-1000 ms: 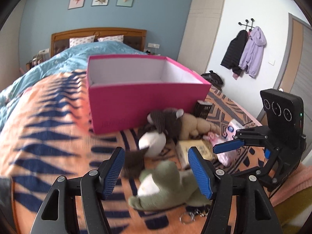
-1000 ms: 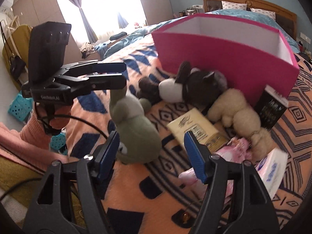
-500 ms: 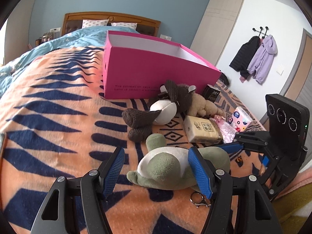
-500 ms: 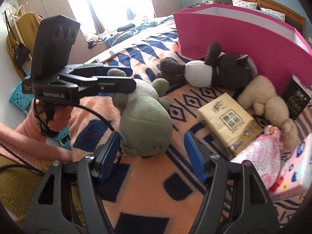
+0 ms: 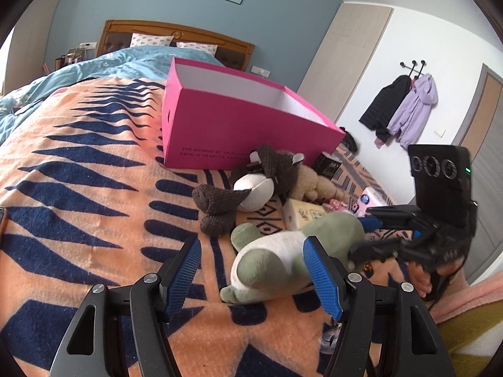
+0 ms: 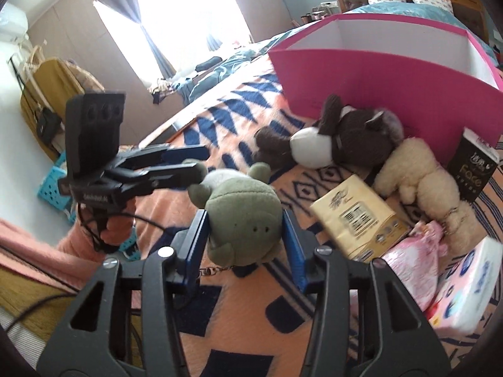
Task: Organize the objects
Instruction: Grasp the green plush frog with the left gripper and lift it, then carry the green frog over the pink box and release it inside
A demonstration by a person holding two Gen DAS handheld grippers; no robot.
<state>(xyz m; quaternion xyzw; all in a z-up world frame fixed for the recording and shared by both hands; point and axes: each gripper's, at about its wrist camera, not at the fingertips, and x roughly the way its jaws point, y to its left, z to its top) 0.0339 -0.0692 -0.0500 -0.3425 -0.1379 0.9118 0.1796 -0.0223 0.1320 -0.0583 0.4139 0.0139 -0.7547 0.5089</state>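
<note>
A green plush frog point(image 6: 243, 216) lies on the orange and navy blanket. My right gripper point(image 6: 246, 229) is shut on its head, one blue pad on each side; it shows in the left wrist view point(image 5: 371, 235) too. The frog point(image 5: 283, 257) lies by the right finger of my left gripper point(image 5: 254, 270), which is open and empty. The open pink box point(image 5: 232, 125) stands behind, also in the right wrist view point(image 6: 386, 72). A brown and white plush point(image 6: 339, 144), a cream plush point(image 6: 424, 176), a yellow tissue pack point(image 6: 361, 216) and a black box point(image 6: 474, 169) lie in front of it.
A pink packet point(image 6: 415, 257) and a white tissue pack point(image 6: 468, 286) lie at the right. A keyring chain point(image 6: 217, 270) hangs below the frog. The blue duvet point(image 5: 103, 66) and headboard are behind the box. Coats point(image 5: 405, 106) hang on the wall.
My right gripper has closed on the frog's head. My left gripper has shifted left, so the frog is now by its right finger rather than between the two.
</note>
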